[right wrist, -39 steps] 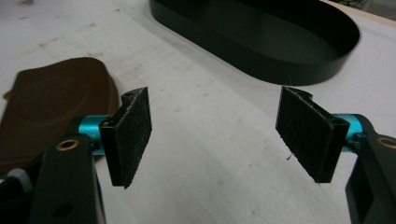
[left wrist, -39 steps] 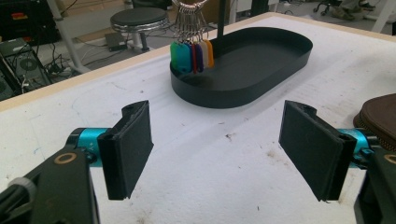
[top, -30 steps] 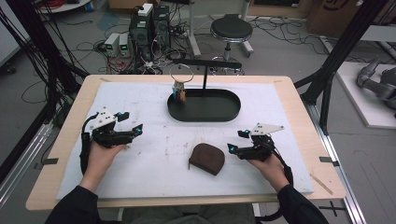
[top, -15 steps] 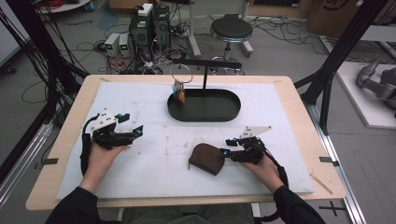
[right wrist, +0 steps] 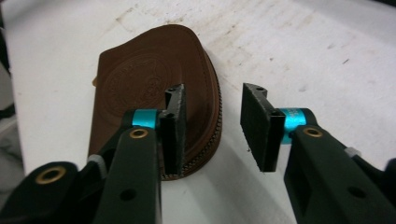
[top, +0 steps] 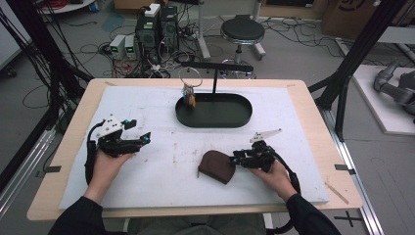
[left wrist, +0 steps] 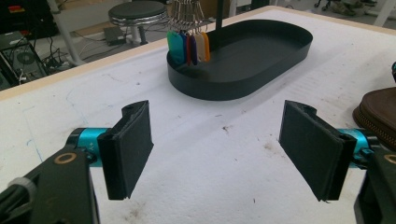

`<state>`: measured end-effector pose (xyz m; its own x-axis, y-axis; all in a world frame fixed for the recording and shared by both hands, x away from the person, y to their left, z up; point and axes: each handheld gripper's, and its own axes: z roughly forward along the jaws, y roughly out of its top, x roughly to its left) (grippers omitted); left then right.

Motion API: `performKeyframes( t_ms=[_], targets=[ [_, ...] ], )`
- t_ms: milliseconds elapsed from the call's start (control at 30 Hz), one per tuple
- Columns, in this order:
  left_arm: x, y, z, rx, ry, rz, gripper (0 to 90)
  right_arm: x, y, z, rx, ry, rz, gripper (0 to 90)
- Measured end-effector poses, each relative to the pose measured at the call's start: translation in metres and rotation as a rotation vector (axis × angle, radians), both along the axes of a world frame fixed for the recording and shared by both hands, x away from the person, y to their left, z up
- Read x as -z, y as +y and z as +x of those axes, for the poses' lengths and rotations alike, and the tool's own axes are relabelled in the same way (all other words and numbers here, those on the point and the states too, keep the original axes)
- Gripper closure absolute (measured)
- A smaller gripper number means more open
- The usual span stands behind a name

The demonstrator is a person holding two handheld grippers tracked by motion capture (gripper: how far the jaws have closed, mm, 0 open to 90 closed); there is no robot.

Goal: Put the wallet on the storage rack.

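Observation:
A brown leather zip pouch [top: 217, 166] [right wrist: 149, 79] lies flat on the white mat near the front. My right gripper [top: 238, 157] [right wrist: 214, 126] is at the pouch's right edge, and its jaws have just been closing. One pad hangs over the pouch's top and the other is off its zipped edge over the mat, so that edge sits in the gap with no pad pressing on it. My left gripper [top: 143, 139] [left wrist: 219, 149] rests at the left of the mat, wide open with nothing between its pads.
A black oval tray [top: 244, 117] [left wrist: 280, 46] stands at the back middle with a T-shaped stand [top: 215, 66]. A key ring with coloured tags [top: 189, 98] [left wrist: 189, 46] hangs from the stand's left end. The wooden table edge [top: 337, 161] borders the mat.
My right gripper has slid left up to the pouch's edge and its jaws have narrowed. The left gripper and the pouch have stayed where they were.

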<state>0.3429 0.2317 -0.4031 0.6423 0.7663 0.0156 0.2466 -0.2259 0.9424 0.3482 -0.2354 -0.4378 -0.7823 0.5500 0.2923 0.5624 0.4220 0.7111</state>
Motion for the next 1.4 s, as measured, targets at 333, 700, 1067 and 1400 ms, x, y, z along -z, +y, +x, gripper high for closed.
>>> performKeyframes(
  t_ms=[333, 700, 1067, 1400],
  targets=[
    [0.0, -0.008, 0.0, 0.017, -0.002, 0.006, 25.5, -0.003, 0.001, -0.002, -0.029, 0.004, 0.007, 82.6],
    [-0.002, -0.016, -0.001, 0.046, -0.005, 0.001, 25.5, -0.021, 0.009, -0.014, -0.065, -0.17, 0.023, 90.0],
    [-0.005, -0.033, -0.004, 0.146, -0.006, -0.031, 25.5, -0.037, 0.015, -0.028, -0.151, -0.304, 0.056, 90.0],
    [-0.005, -0.062, -0.008, 0.317, 0.027, -0.05, 25.7, -0.04, 0.015, -0.031, -0.221, -0.32, 0.067, 90.0]
  ],
)
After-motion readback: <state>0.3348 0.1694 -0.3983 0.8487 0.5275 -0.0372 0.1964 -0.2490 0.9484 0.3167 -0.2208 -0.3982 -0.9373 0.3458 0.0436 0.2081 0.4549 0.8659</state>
